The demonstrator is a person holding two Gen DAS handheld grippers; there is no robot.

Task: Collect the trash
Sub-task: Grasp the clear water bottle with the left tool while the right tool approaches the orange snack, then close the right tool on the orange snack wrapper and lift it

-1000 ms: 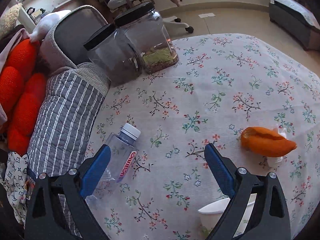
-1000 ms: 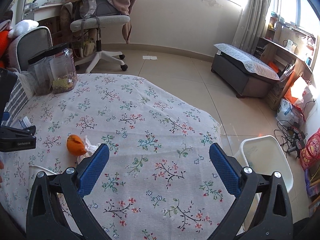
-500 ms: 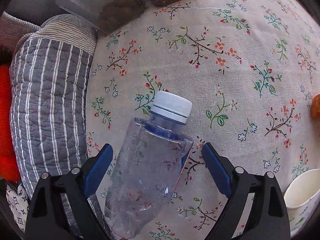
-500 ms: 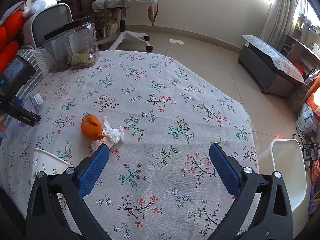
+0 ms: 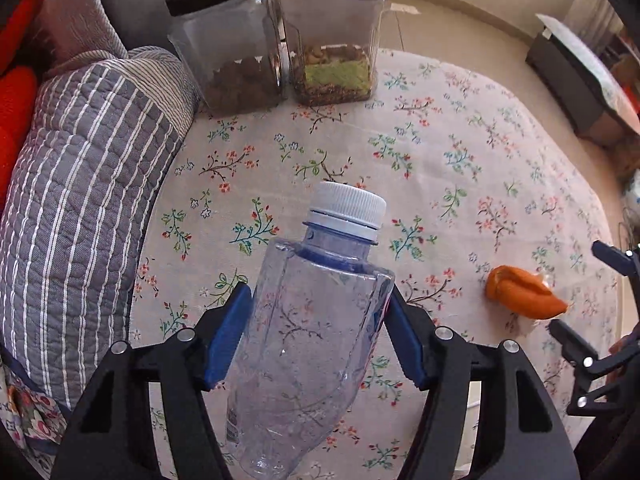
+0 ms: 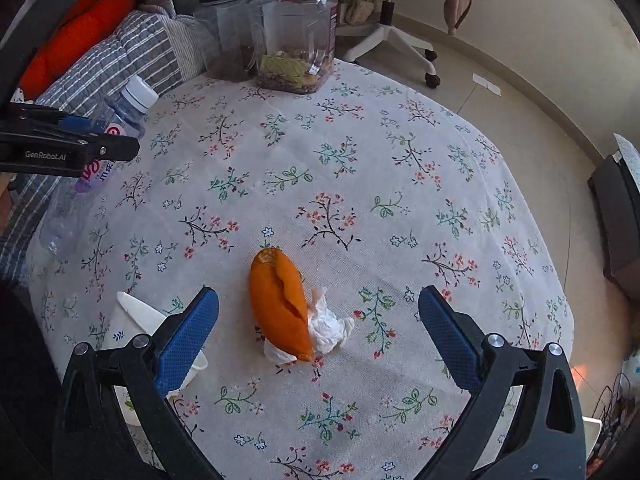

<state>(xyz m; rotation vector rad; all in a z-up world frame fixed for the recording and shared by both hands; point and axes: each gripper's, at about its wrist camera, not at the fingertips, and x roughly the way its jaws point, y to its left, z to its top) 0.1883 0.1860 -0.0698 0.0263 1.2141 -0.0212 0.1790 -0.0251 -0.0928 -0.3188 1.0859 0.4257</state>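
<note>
Left gripper (image 5: 318, 344), jaws closing with pads at the sides of the empty plastic water bottle (image 5: 316, 320) over the floral tablecloth (image 5: 460, 168): squeeze to be kept gentle; right gripper (image 6: 318, 332), wide open and empty, to be centred over orange peel (image 6: 280, 308).

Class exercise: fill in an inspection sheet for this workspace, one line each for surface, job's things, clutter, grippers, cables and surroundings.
Surface: table under a floral cloth.
Job's things: empty bottle; orange peel on a tissue; paper cup.
Clutter: two jars at the far edge.
Grippers: left gripper closing around the bottle; right gripper open above the peel.
Cables: some on the floor.
Surroundings: striped cushion, office chair, bench.
</note>
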